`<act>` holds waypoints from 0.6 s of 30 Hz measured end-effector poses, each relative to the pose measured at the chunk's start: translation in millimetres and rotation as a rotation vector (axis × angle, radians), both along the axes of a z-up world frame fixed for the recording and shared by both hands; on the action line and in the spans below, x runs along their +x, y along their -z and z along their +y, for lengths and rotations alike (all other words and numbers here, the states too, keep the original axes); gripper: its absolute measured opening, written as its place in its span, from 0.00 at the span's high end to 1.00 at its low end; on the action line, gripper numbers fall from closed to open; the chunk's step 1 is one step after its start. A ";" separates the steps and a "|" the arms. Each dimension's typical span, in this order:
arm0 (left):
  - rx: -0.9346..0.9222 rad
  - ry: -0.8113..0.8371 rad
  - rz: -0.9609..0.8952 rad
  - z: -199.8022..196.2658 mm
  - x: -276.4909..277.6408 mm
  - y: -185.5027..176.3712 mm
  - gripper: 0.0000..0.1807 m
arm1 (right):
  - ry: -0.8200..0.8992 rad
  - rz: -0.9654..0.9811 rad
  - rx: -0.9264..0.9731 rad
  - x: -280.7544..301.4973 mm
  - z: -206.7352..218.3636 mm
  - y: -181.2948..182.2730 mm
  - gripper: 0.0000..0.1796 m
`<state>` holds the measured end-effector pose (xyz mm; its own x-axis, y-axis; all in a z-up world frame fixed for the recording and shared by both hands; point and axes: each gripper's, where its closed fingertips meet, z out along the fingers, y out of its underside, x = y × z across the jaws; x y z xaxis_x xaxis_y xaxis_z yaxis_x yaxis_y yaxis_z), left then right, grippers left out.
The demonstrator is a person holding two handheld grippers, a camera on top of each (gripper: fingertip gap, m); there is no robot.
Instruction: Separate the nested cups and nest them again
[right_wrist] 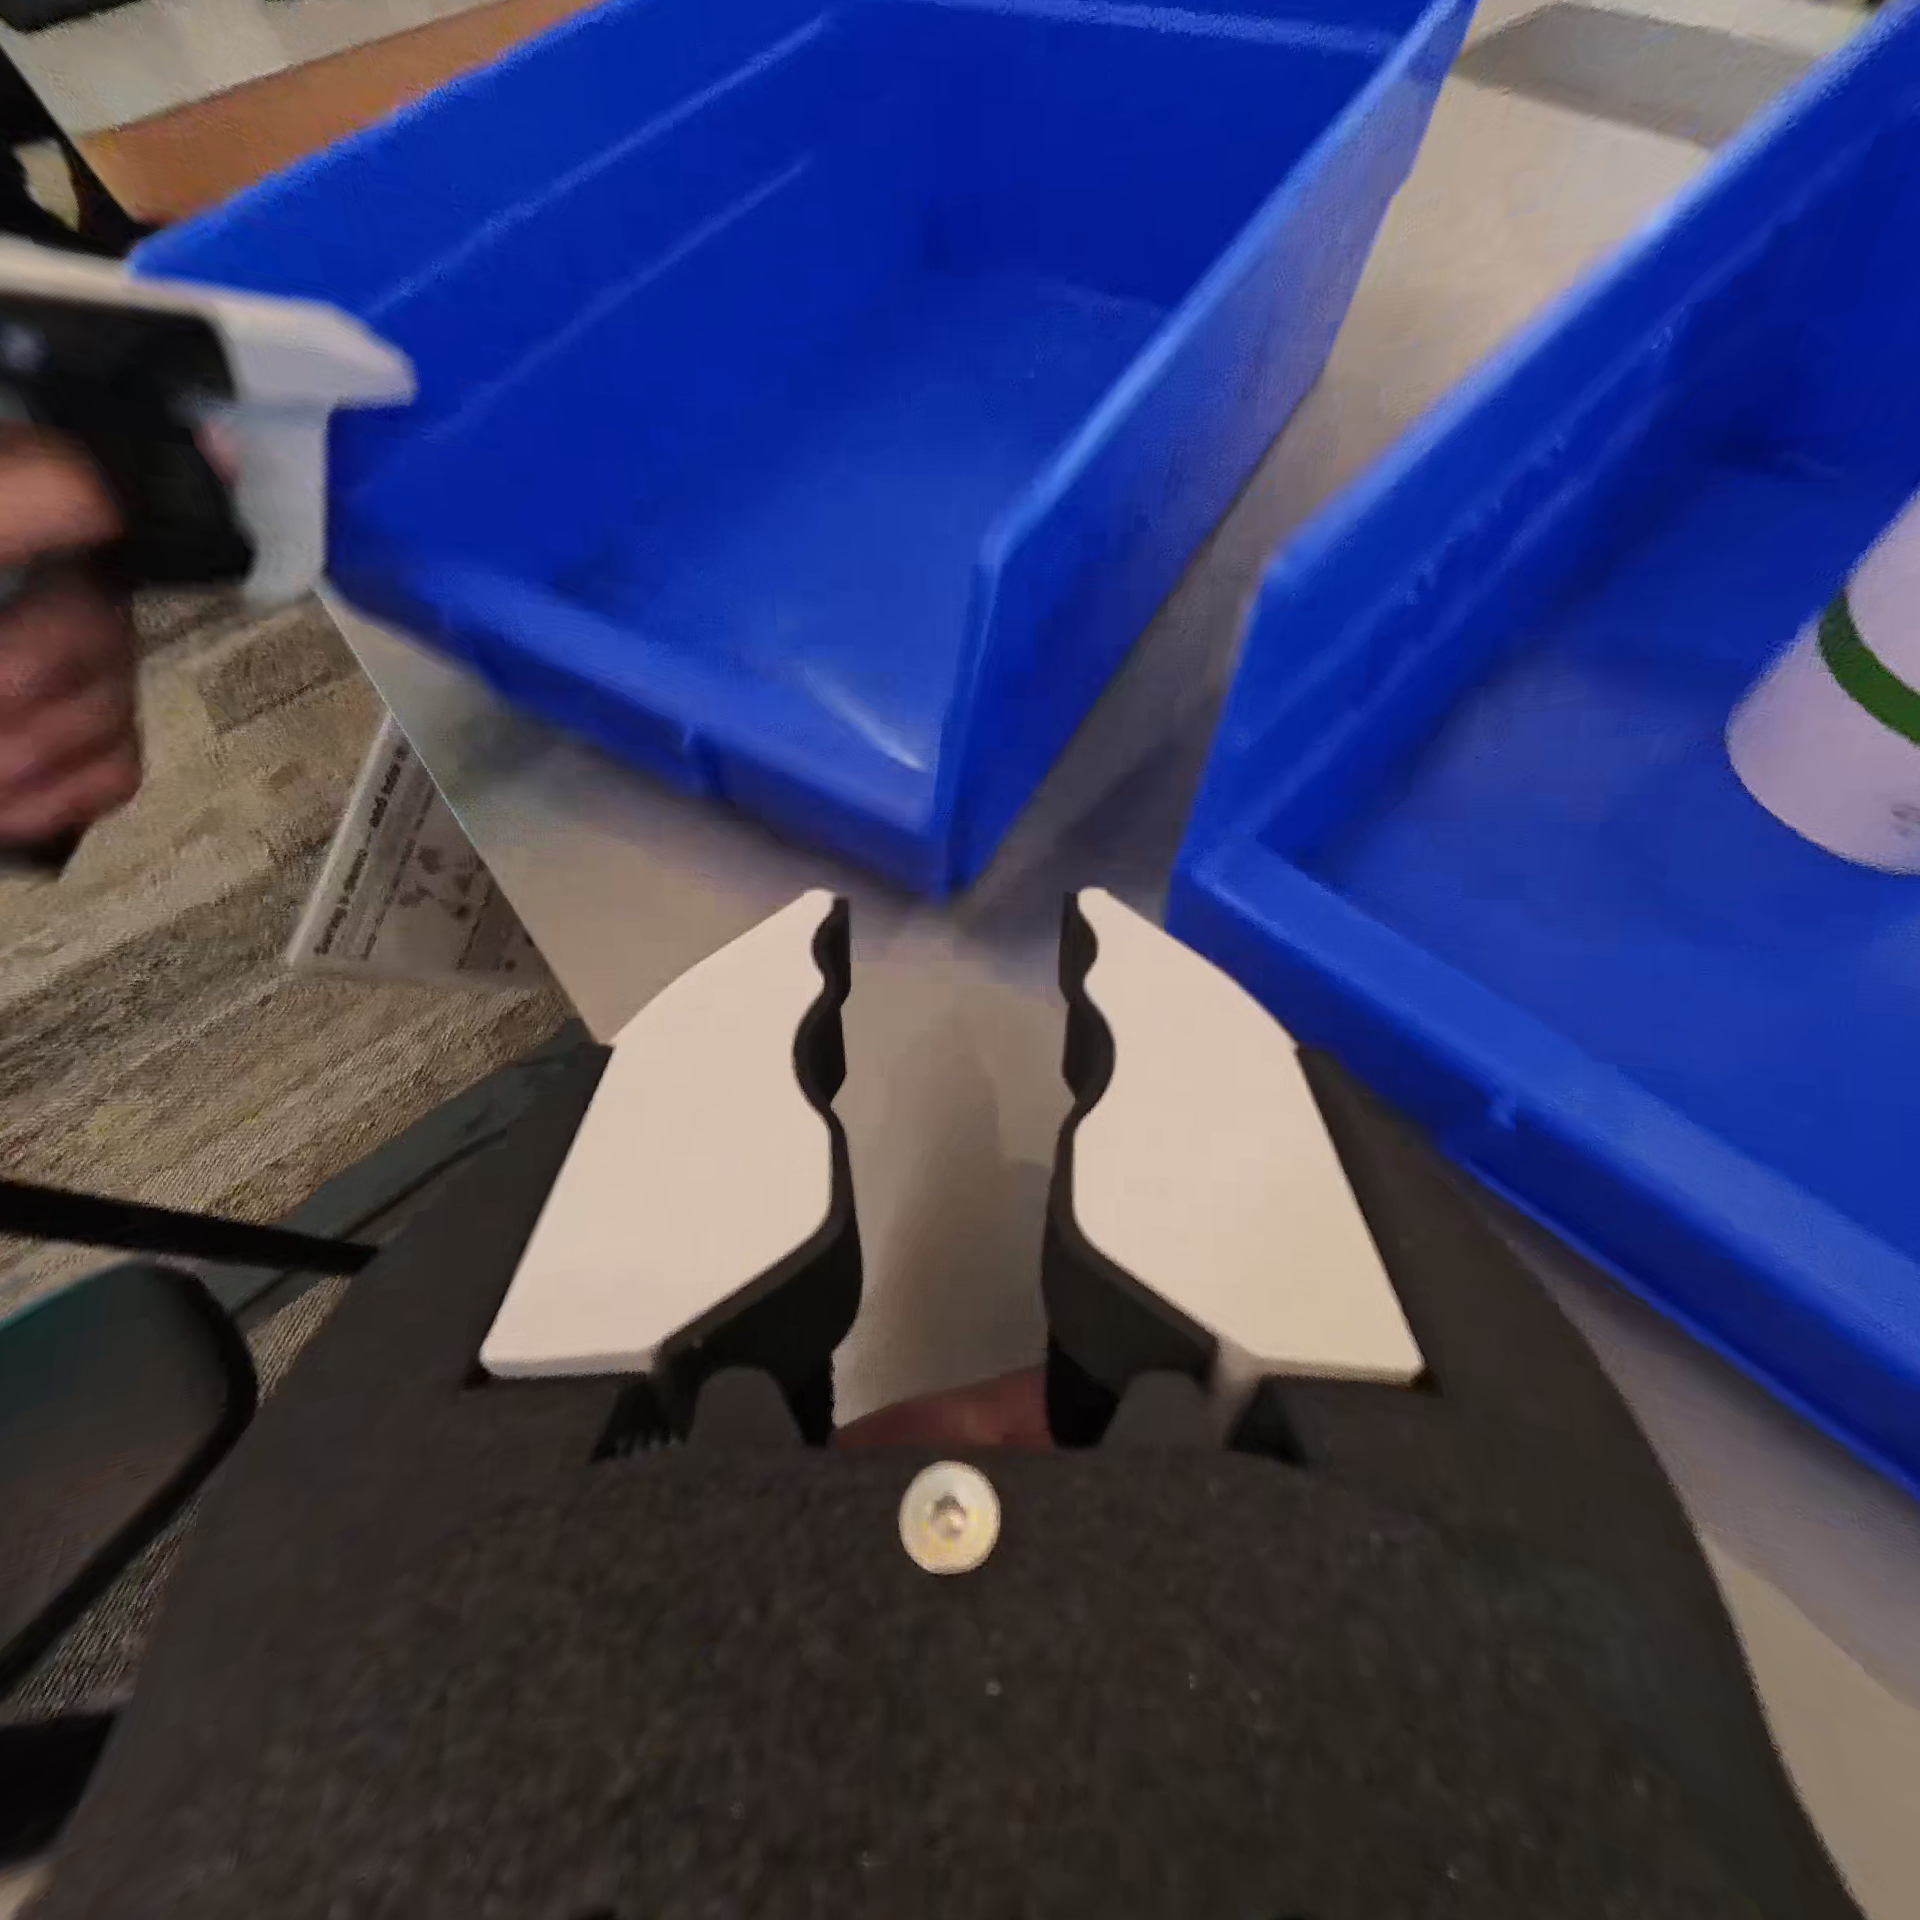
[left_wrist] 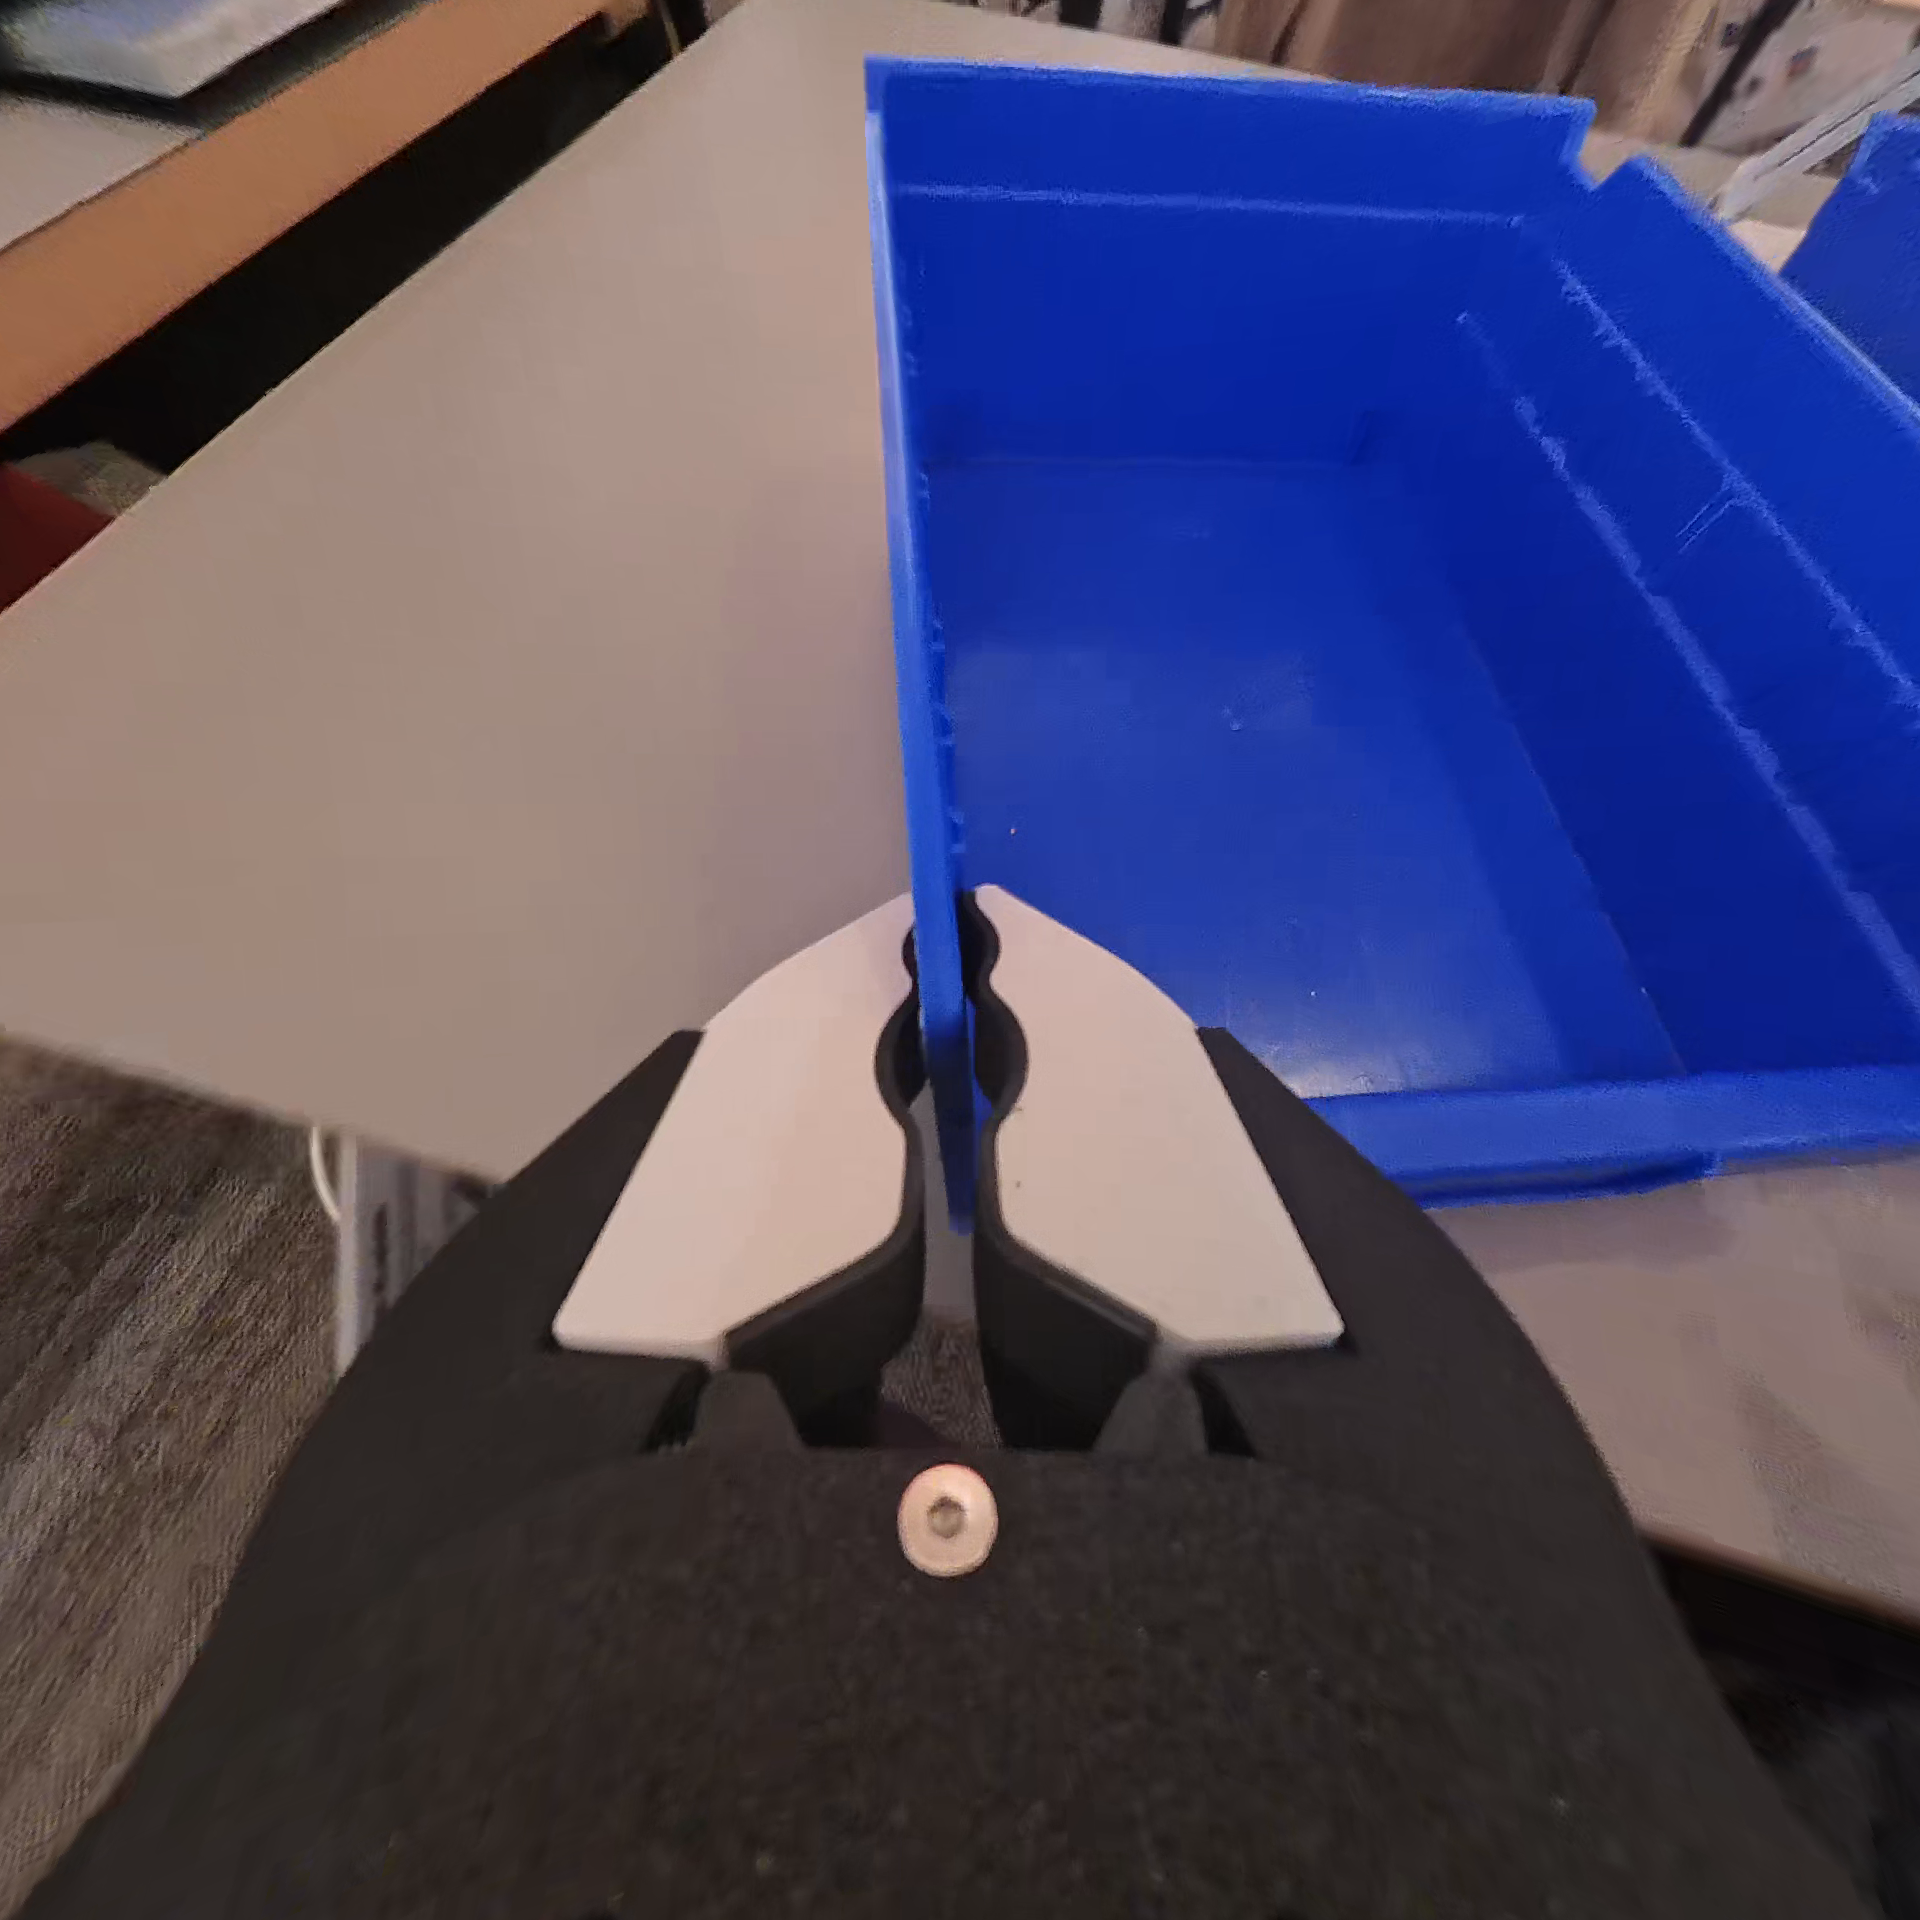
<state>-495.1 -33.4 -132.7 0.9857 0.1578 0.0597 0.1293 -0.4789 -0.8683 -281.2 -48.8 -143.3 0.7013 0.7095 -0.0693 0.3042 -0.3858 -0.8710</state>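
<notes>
My left gripper (left_wrist: 940,914) is shut on the left side wall (left_wrist: 943,1039) of an empty blue bin (left_wrist: 1195,332), near its front corner. Both pads press on the wall. The right wrist view shows the same bin (right_wrist: 1091,623), with the left gripper's white finger (right_wrist: 281,416) at its left wall. My right gripper (right_wrist: 954,914) is open with only bare table between its fingers, just in front of that bin's near corner. A white cup with a green band (right_wrist: 1860,727) lies in a second blue bin (right_wrist: 1351,935) to the right.
The bins stand on a pale grey table (left_wrist: 468,623) whose front edge is close to both grippers. Patterned carpet (right_wrist: 208,987) lies below. A person's hand (right_wrist: 52,644) holds the left gripper. The second bin's edge (left_wrist: 1860,229) shows at far right in the left wrist view.
</notes>
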 end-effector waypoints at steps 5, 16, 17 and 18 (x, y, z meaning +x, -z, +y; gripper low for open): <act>0.027 -0.058 -0.005 -68.4 20.7 -0.1 0.98 | 0.000 0.037 0.015 -31.6 -2.4 -2.4 0.69; 0.432 -0.127 0.216 -100.9 69.4 -96.7 0.98 | 0.238 0.320 0.409 27.3 6.3 -134.4 0.97; 0.485 -0.110 0.217 -96.4 79.4 -115.3 0.98 | 0.266 0.342 0.461 41.9 4.7 -154.5 0.97; 0.536 -0.083 0.211 -90.1 92.3 -133.7 0.98 | 0.301 0.355 0.507 59.8 4.0 -172.8 0.97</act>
<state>-402.7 -123.5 1.0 0.9706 0.2368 -0.0433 -0.0541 0.0393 -0.9978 -221.4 -44.8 29.5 0.8690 0.4930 -0.0421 -0.0895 0.0728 -0.9933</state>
